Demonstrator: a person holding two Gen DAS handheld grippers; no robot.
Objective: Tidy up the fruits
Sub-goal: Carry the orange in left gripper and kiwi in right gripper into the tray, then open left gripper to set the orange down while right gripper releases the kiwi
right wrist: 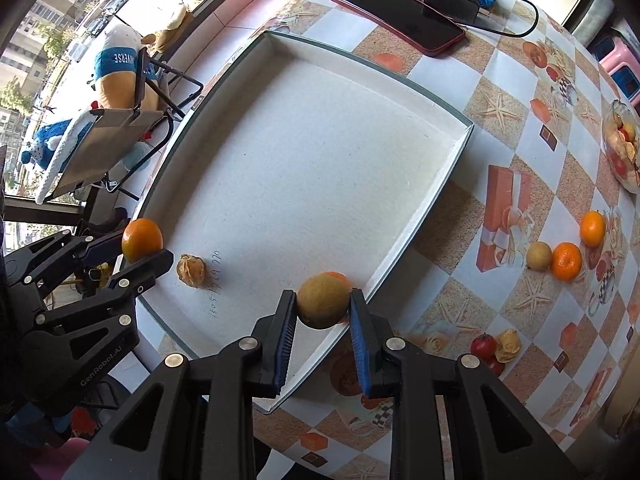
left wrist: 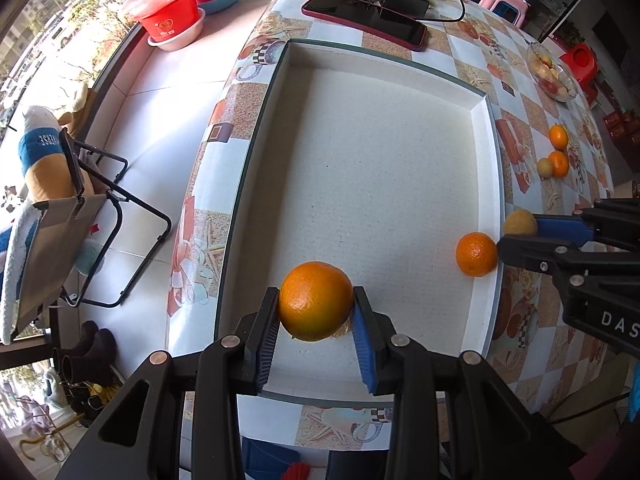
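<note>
Bright daylight from the windows (left wrist: 60,20) left of the tongs — floor (left wrist: 160,92) there nearly washed out. Soft, short shadows inside the white tray (left wrist: 380,168). Strong fisheye bending and dark vignetting at the corners — centre sharp, edges slightly smeared.

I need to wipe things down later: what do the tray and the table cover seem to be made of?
Tray: probably paperboard, matte; its white floor looks grainy and has pen writing on it. Table cover: likely vinyl or oilcloth, a smooth printed sheet with a faint sheen that curves over the table edge. Neither is certain from looks alone.
</note>
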